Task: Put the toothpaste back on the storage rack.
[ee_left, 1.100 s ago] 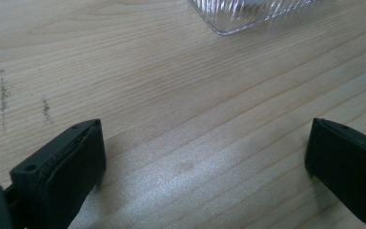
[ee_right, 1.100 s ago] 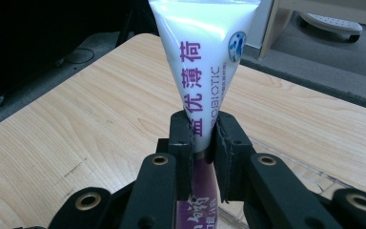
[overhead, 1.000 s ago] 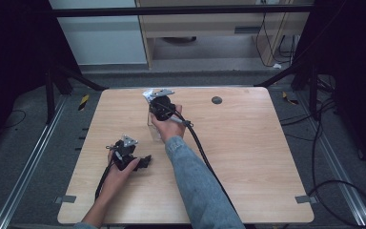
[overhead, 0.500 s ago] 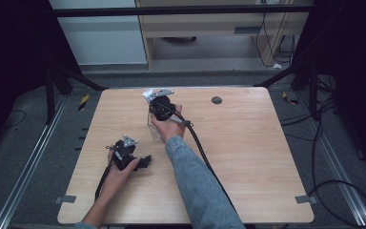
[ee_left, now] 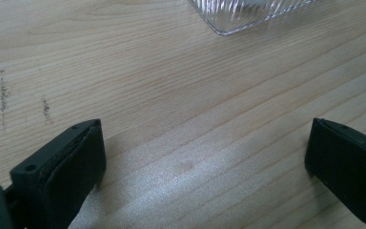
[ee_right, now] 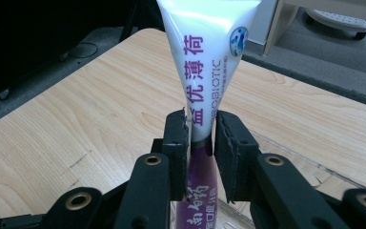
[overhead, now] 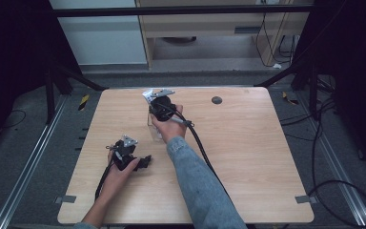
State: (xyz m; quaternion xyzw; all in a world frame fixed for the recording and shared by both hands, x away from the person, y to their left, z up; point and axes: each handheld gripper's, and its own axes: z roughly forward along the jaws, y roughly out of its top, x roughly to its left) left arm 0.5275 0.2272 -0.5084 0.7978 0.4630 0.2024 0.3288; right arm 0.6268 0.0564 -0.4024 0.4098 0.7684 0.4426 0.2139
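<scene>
I've got the toothpaste tube [ee_right: 205,62] up front, white upper part with purple Chinese lettering and "PROBIOTIC", purple lower part, flat crimped end pointing up and away from the camera. It stands roughly upright between the jaws of my right gripper [ee_right: 201,138], both pads look pressed on it just where white turns to purple. The jaws have just been opening a little, tube is between them, looks clamped. Below the jaws the tube's purple end goes down toward a clear ribbed glass cup [ee_right: 286,167], rim partly visible; can't tell if the tube's bottom touches anything inside.

From the high view the right gripper [overhead: 153,98] sits near the far edge of the wooden table [overhead: 248,157], a little left of centre, with the white end of the tube [overhead: 147,94] sticking out by the grey plate. The clear cup [overhead: 154,125] is right under my right hand [overhead: 169,128]; black cable trails back along the denim sleeve [overhead: 198,183].

My left gripper [overhead: 145,161] rests low on the table, near left, well apart from the tube. Its jaws stand wide apart, bare wood between them, and a corner of the ribbed cup [ee_left: 248,14] shows ahead of them.

Small dark disc [overhead: 216,100] on the table near the far edge, right of the tube
</scene>
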